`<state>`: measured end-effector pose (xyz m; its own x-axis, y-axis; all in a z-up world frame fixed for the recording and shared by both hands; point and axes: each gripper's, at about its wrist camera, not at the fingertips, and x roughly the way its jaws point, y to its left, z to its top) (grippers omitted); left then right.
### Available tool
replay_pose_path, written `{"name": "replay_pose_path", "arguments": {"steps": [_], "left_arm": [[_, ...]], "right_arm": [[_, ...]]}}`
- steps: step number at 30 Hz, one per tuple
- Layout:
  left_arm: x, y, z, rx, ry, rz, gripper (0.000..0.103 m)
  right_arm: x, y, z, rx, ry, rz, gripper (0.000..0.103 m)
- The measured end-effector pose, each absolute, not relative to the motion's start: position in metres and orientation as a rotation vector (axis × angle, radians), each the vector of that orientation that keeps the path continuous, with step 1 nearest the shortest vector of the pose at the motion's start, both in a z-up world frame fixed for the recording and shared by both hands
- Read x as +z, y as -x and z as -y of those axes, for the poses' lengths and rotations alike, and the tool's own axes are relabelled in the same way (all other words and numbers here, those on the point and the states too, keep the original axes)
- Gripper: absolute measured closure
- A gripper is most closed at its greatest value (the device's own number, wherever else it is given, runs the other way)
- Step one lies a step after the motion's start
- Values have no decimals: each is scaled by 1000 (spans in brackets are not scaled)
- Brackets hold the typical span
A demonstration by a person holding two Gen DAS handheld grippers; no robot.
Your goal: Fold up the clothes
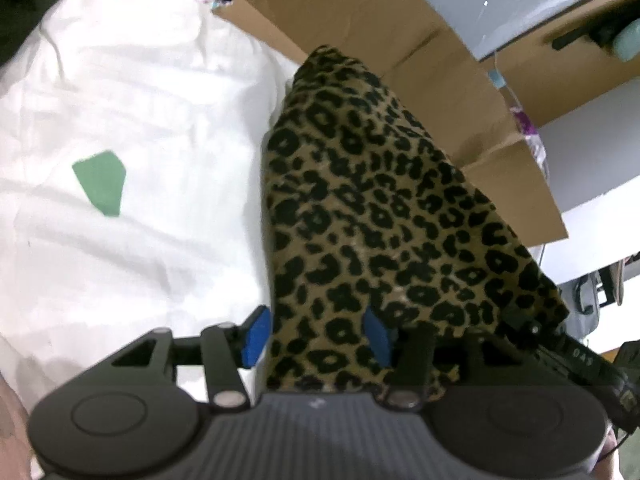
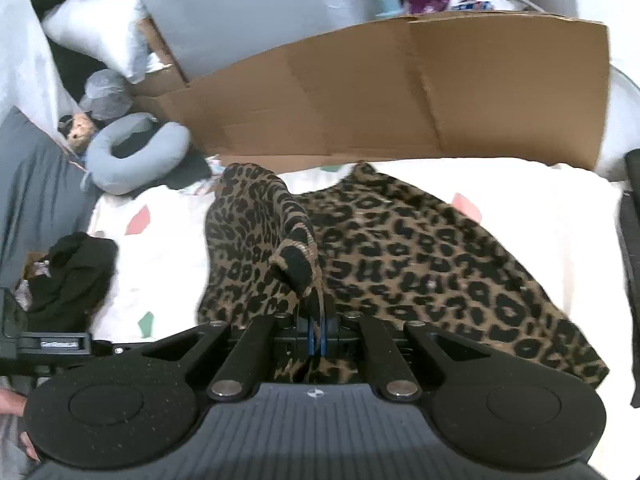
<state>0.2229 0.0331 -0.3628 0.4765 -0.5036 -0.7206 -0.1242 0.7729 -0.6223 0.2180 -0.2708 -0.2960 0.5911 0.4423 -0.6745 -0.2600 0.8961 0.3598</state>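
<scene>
A leopard-print garment lies spread on the white bed sheet, which carries pink and green patches. My right gripper is shut on a fold of this garment, and a dark-edged cuff or hem rises from its blue pads. In the left wrist view the same leopard-print garment runs up from my left gripper. Its blue pads stand apart with fabric lying between them, the left pad at the cloth's edge and not pressing on it.
A flattened cardboard box stands along the far side of the bed. A black garment lies at the left, with a grey neck pillow and white pillow behind it. Bare sheet lies left of the leopard garment.
</scene>
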Motion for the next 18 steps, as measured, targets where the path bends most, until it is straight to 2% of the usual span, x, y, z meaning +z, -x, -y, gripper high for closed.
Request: {"name": "replay_pose_path", "arguments": {"steps": [18], "left_arm": [[-392, -207, -73, -291, 651, -1176, 43]], "right_arm": [[-343, -213, 335, 265, -301, -946, 102]]}}
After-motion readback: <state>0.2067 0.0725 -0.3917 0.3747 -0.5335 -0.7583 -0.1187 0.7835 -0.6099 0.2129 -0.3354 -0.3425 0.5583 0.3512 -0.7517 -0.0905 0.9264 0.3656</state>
